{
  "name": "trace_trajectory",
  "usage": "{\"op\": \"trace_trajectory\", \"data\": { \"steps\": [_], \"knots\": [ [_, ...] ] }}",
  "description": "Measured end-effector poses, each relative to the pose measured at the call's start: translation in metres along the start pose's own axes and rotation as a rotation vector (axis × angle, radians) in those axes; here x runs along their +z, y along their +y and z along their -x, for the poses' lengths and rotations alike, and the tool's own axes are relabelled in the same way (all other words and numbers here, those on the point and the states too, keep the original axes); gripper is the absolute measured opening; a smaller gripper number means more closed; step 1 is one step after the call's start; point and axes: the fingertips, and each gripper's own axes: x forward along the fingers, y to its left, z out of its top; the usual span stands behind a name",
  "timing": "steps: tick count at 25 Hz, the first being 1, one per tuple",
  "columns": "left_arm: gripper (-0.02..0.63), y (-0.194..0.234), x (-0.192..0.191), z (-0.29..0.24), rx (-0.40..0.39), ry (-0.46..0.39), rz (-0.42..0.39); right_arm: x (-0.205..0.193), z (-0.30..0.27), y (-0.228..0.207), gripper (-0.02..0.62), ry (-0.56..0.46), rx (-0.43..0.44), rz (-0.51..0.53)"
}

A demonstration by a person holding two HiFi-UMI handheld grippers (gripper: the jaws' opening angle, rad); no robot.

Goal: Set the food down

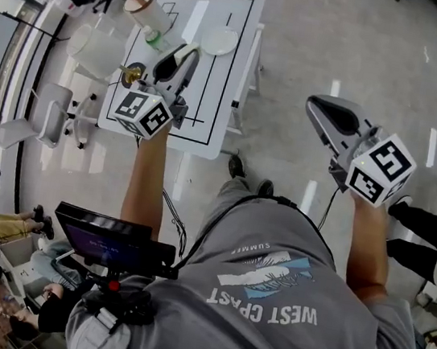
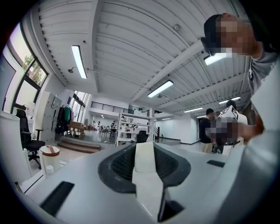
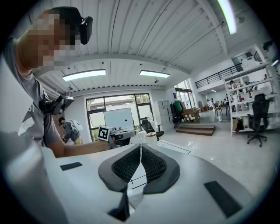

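Two claws. The left claw (image 1: pixel 176 66) grips a pale slab, apparently the food (image 2: pixel 144 159), above the white surface (image 1: pixel 218 121) near a plate (image 1: pixel 220 40). The right claw (image 3: pixel 140 162) is pinched together, empty, off beside the surface. Step, judged: placement pending. Next: lower, then release.

Smooth matt white food (image 2: pixel 144 159), glossy grey floor (image 1: pixel 367 53).

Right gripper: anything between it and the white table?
Only bare floor, as the head view shows. The right gripper hangs off the right edge of the white table, jaws together and empty.
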Motion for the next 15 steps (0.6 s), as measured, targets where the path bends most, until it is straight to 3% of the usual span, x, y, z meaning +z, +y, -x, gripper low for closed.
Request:
{"op": "trace_trajectory", "data": {
  "steps": [15],
  "knots": [
    [0.104,0.102,-0.124,-0.117,0.063,0.295,-0.032,-0.043,0.013,-0.066,0.008,0.033,-0.122,-0.130]
  ]
}}
